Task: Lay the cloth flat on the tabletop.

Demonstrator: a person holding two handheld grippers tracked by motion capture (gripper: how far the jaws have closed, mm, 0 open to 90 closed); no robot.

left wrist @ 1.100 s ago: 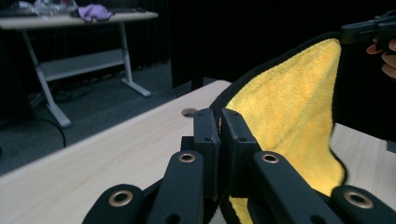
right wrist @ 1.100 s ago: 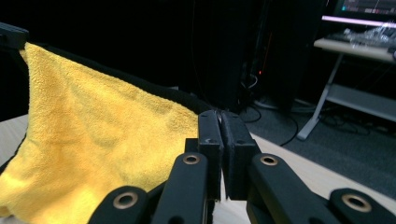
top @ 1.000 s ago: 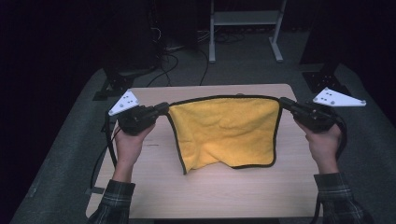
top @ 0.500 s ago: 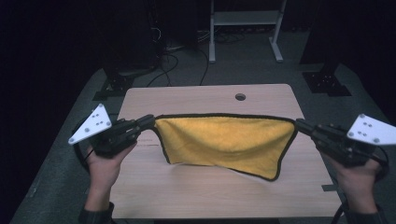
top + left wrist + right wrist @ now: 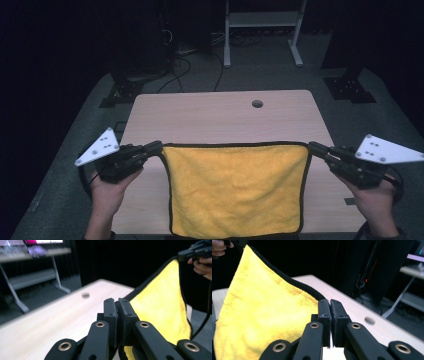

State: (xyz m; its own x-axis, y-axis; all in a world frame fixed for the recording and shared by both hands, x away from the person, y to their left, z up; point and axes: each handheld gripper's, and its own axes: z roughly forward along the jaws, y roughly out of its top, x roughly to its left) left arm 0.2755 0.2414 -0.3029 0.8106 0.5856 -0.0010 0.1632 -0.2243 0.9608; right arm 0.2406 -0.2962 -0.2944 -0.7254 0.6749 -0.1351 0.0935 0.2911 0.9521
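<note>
1. High view: the left gripper (image 5: 156, 147) and right gripper (image 5: 315, 147) each pinch a top corner of the yellow microfibre cloth (image 5: 235, 187), stretched taut between them. A second ago it hung over the far half of the desk (image 5: 210, 112); now it hangs at the near edge, apparently being drawn back to lay flat.
2. Left gripper view: jaws pressed together on the cloth's black-bound corner (image 5: 160, 305).
3. Right gripper view: jaws clamp the opposite corner (image 5: 267, 315).
</note>
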